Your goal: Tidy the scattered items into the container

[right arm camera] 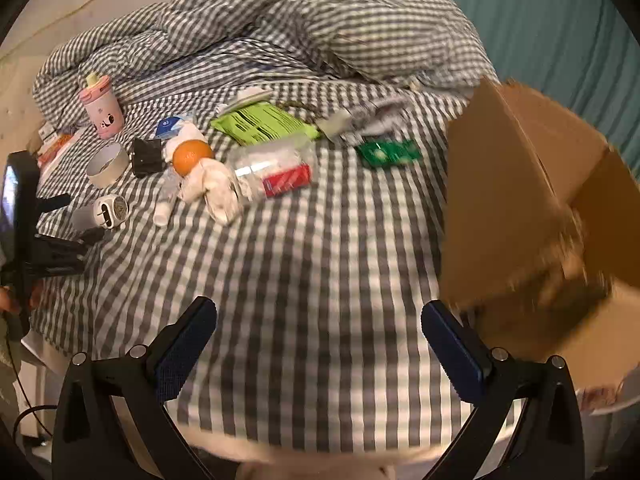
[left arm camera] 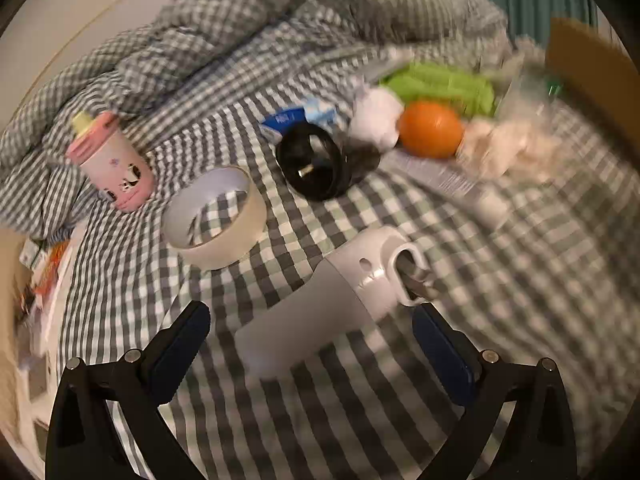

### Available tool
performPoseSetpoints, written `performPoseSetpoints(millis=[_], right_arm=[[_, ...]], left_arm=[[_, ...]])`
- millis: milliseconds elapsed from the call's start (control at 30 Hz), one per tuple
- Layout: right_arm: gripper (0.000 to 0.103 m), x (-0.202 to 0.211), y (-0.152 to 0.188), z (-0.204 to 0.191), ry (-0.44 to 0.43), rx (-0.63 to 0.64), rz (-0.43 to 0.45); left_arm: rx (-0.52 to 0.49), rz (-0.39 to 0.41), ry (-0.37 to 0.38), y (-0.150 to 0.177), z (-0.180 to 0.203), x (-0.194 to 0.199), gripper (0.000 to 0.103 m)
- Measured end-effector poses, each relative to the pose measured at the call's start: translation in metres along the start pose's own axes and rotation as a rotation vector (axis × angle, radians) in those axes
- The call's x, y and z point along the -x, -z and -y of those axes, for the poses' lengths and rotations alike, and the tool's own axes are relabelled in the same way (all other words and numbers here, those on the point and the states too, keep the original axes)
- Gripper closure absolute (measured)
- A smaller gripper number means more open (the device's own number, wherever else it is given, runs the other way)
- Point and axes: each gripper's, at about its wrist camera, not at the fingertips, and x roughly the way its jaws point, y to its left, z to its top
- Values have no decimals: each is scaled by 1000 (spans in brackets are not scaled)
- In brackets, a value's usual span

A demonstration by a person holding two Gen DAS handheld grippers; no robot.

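Scattered items lie on a checked bed sheet (right arm camera: 312, 248). A white and grey handheld device (left arm camera: 332, 292) lies between the open fingers of my left gripper (left arm camera: 312, 336); it also shows in the right wrist view (right arm camera: 108, 212). Beyond it are a tape roll (left arm camera: 216, 218), a black ring-shaped object (left arm camera: 316, 162), an orange (left arm camera: 430, 130), crumpled white tissue (left arm camera: 376, 116), a green packet (left arm camera: 440, 82) and a pink cup (left arm camera: 112, 164). My right gripper (right arm camera: 316, 340) is open and empty above bare sheet. The cardboard box (right arm camera: 532, 208) stands just right of it.
A rumpled checked duvet (right arm camera: 320, 20) is heaped at the back. A red pack (right arm camera: 288, 180), a clear plastic bag (right arm camera: 272, 160), a green card (right arm camera: 388, 152) and a small white bottle (right arm camera: 164, 204) lie mid-bed. My left gripper's body (right arm camera: 24, 216) shows at the left edge.
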Motion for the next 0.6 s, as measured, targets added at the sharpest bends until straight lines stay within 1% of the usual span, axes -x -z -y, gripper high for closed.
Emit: performPoseSetpoints(millis=[33,67,100,133,167,200,233,300,333,400,467,533,600], right_arm=[[0,0,-5,-3,1,3,7],[0,-1,-11,-4,-1,5,12],[0,-2,-15,-6,-4,4,15],[0,-5,-21,-7,-11,4,15],[0,-8,-27,-9,-20,6,11],[0,-11,-31,-11,-27,5,5],[0,-15,-34,-13,-37,4,-1],[0,-24,-42,-18,-53,9,-8],[0,-29,-45,-20,-54,13,-8],[0,-36,-51,-26,-55,25,0],[0,-41,-56,-30,-27,34,12],[0,-44,-58,-30,-29,29,18],[0,-45,-58,-30,-59,16,13]], left_arm=[[-13,-29,0,-1,2,-10,0],[-13,-42,10,-1,4,-16,0],[3,-37,25,-1,2,-17,3],[22,-34,56,-1,0,-16,16],[49,-41,96,-2,-3,-14,23],[80,-43,127,-2,-5,-11,43],[100,-37,133,-2,-5,-6,62],[147,-42,119,-3,1,3,70],[175,-49,121,-3,3,9,71],[206,-25,136,-4,10,19,71],[226,-7,157,-6,13,25,71],[235,-13,176,-8,14,20,71],[237,-13,170,-13,12,13,71]])
